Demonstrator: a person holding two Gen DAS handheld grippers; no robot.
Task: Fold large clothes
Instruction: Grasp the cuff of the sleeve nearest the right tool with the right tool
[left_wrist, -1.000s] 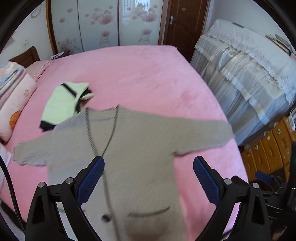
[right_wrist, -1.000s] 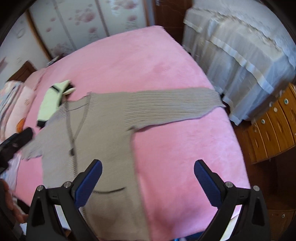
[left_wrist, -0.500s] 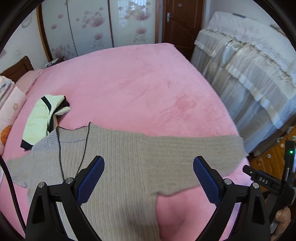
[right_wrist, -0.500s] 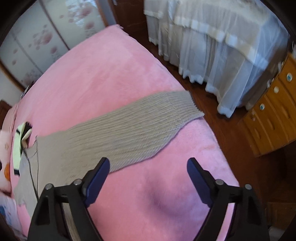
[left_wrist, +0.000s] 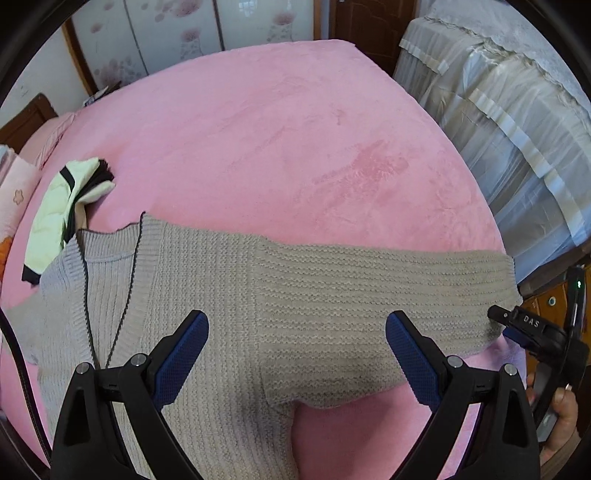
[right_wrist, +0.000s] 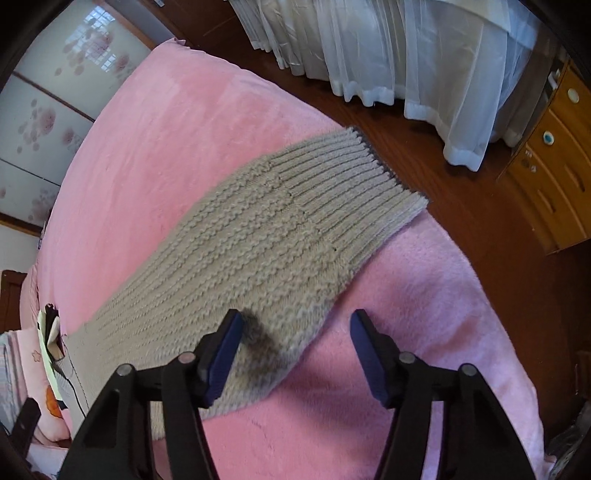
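A: Any writing to read?

B: Only "DAS" in white letters on the black body of the right gripper (left_wrist: 532, 332), seen at the right edge of the left wrist view, beside a small green light.

A: And the left gripper (left_wrist: 297, 354)?

B: Spread wide, blue pads (left_wrist: 183, 356) far apart, holding nothing. It hangs over the grey knit cardigan (left_wrist: 207, 295), about where the body meets the right-hand sleeve.

A: The right one in its own view?

B: The right gripper (right_wrist: 295, 354) is also wide open and empty. Its left pad (right_wrist: 223, 354) sits above the near edge of the sleeve (right_wrist: 280, 236); whether it touches the knit I cannot tell.

A: Where does the cardigan lie?

B: Flat on the pink bed cover (left_wrist: 295, 147), sleeve stretched toward the right edge, its ribbed cuff (right_wrist: 373, 184) at the bed's edge. A pale green folded garment (left_wrist: 62, 214) lies at the far left, by the collar.
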